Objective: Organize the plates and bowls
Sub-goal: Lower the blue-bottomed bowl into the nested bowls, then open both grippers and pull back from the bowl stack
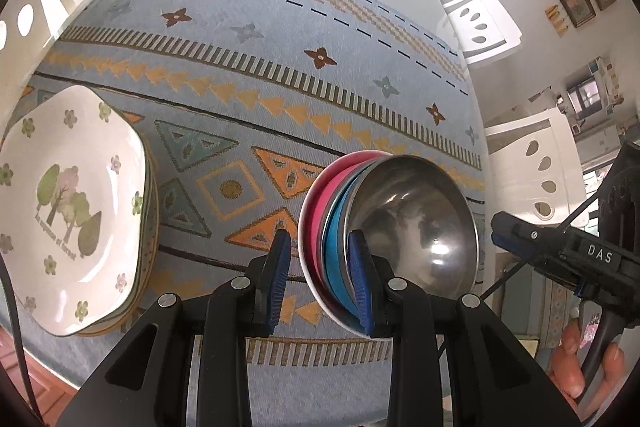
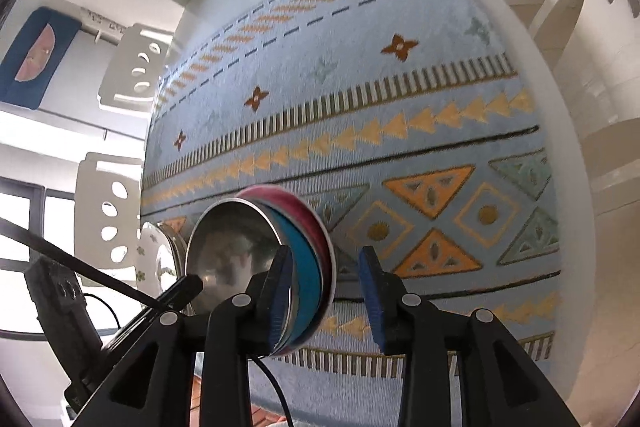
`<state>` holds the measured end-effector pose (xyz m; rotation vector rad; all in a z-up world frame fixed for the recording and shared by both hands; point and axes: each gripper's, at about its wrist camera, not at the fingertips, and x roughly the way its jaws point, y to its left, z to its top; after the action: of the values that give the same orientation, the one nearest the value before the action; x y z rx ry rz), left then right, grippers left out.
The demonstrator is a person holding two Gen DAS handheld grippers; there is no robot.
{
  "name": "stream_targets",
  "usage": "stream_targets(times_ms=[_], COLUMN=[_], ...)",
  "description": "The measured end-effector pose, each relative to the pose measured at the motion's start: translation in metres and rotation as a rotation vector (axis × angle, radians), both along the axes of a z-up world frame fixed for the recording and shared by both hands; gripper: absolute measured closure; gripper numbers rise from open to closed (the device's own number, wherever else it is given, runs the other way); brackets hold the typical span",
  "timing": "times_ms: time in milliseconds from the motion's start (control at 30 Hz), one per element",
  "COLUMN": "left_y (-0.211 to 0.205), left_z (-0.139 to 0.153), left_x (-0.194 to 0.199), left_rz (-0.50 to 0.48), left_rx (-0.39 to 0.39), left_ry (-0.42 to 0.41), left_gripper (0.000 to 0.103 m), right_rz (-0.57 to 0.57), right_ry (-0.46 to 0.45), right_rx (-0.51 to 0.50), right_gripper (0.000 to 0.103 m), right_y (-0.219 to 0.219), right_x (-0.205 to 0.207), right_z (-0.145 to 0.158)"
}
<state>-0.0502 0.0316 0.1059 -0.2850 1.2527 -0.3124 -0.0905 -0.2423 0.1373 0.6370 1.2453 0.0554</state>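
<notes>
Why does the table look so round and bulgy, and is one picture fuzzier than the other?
Fisheye lenses bend both views, with dark corners. Left wrist view is sharp, with glare inside the steel bowl. Right wrist view is slightly smeared: the bowls' rims and the cloth look soft.

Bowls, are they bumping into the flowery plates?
Apart. The left wrist view shows bare patterned tablecloth between the stacked bowls and the flowery plates.

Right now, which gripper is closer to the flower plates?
Left. The left gripper sits between the flower plates and the bowl stack; the right gripper is on the stack's far side.
</notes>
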Motion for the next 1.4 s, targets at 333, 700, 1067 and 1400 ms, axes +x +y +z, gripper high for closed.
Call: stream_targets(times_ms=[333, 700, 1067, 1400], left_y=[0.000, 0.015, 0.030, 0.038], left_z=[0.022, 0.044, 0.082, 0.083], left_x=[-0.018, -0.047, -0.082, -0.102], left_rz=[-0.038, -0.090, -0.120, -0.136], left_rx=[0.015, 0.048, 0.035, 0.030], left_ry=[-0.061, -0.142, -0.285, -0.289], left_gripper=[0.076, 0.074, 0.032, 0.032], right_rz=[0.079, 0.060, 0.024, -0.025], right_ry=[-0.087, -0.117, -0.223, -0.215], right_rx=[-0.004, -0.172, -0.390, -0.350], right_gripper=[0.061, 0.053, 0.051, 0.051], right_y=[0.032, 0.078, 0.112, 0.108], right_x=[-0.018, -0.072, -0.122, -0.146], right_z=[0.021, 0.038, 0.071, 0.071])
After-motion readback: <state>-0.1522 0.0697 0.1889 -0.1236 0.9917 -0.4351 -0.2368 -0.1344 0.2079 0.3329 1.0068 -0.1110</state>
